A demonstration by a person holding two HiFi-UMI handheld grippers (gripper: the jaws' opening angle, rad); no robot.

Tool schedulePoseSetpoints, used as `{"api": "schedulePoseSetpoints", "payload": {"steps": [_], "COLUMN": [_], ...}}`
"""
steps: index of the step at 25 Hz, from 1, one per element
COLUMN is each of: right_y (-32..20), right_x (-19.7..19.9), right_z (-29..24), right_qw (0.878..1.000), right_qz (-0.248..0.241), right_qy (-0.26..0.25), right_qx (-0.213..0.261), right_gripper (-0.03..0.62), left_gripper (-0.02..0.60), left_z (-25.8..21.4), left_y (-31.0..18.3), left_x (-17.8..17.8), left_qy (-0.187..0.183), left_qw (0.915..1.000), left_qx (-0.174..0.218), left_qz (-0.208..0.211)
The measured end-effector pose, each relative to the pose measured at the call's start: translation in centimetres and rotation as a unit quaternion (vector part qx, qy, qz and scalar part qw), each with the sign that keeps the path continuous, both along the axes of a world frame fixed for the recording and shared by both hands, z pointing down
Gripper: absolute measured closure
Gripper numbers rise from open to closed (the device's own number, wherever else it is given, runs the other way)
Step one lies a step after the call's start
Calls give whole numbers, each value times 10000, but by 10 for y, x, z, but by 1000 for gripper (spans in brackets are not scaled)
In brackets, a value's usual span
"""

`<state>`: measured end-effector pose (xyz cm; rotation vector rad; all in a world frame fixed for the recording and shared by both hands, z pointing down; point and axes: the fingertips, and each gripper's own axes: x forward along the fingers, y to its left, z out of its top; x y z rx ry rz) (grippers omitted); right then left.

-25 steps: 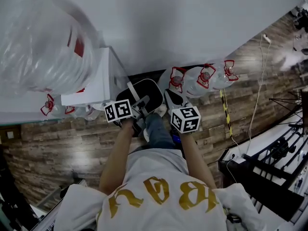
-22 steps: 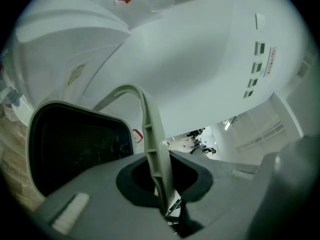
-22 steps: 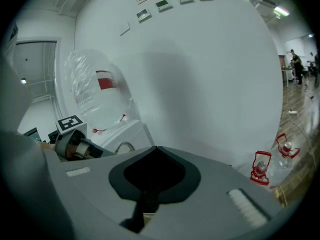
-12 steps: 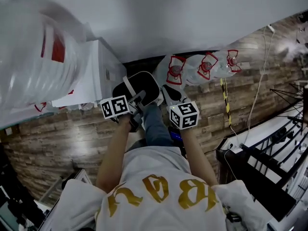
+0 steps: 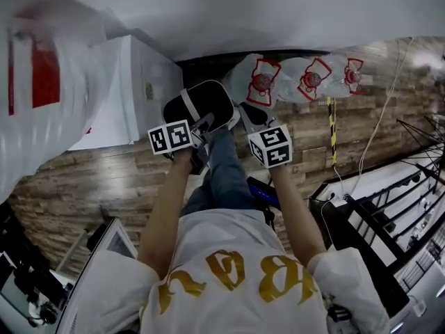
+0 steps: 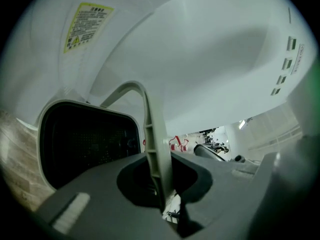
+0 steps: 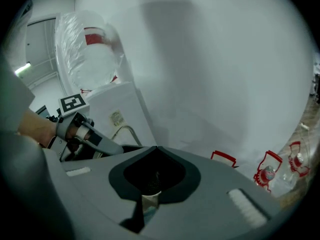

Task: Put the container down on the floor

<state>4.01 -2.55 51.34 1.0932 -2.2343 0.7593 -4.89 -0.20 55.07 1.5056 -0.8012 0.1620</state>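
Note:
The container (image 5: 203,107) is a black bin with a white rim and a grey bail handle (image 5: 185,105), held above the wood floor (image 5: 90,179) in front of the person's leg. My left gripper (image 5: 201,127) is shut on that handle; in the left gripper view the grey handle (image 6: 153,144) runs straight down between the jaws of the left gripper (image 6: 161,186), with the bin's dark opening (image 6: 85,144) to its left. My right gripper (image 5: 245,117) holds the bin's right side. In the right gripper view the right gripper (image 7: 149,198) pinches a pale edge of the container.
A white cabinet (image 5: 132,82) stands just left of the container by the white wall. Large water bottles (image 5: 309,78) with red labels lie on the floor to the right. A big clear bag (image 5: 42,96) fills the upper left. Yellow-black tape (image 5: 332,127), a cable (image 5: 379,131) and black racks (image 5: 375,214) are at the right.
Both grippers keep their hold on the container. The view has shifted: the cabinet, bottles and bag now sit higher and larger, and the container is beside the cabinet's lower front.

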Motion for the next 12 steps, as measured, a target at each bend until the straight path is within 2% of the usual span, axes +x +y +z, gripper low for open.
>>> {"api": "schedulePoseSetpoints", "payload": {"steps": [4, 12], "right_y": [-10, 1], "right_x": [6, 2], "right_z": [30, 87], "right_qw": [9997, 9953], "right_qz": [-163, -813], "right_qy": [96, 353], "right_qx": [-126, -381], "right_gripper": [566, 566], "left_gripper": [557, 558], "left_z": [31, 102], "left_y": [-9, -19], "left_x": [-3, -4], "left_qy": [-155, -362], "left_qw": [9998, 9986], "left_qx": [-137, -328], "left_qz": [14, -218]}}
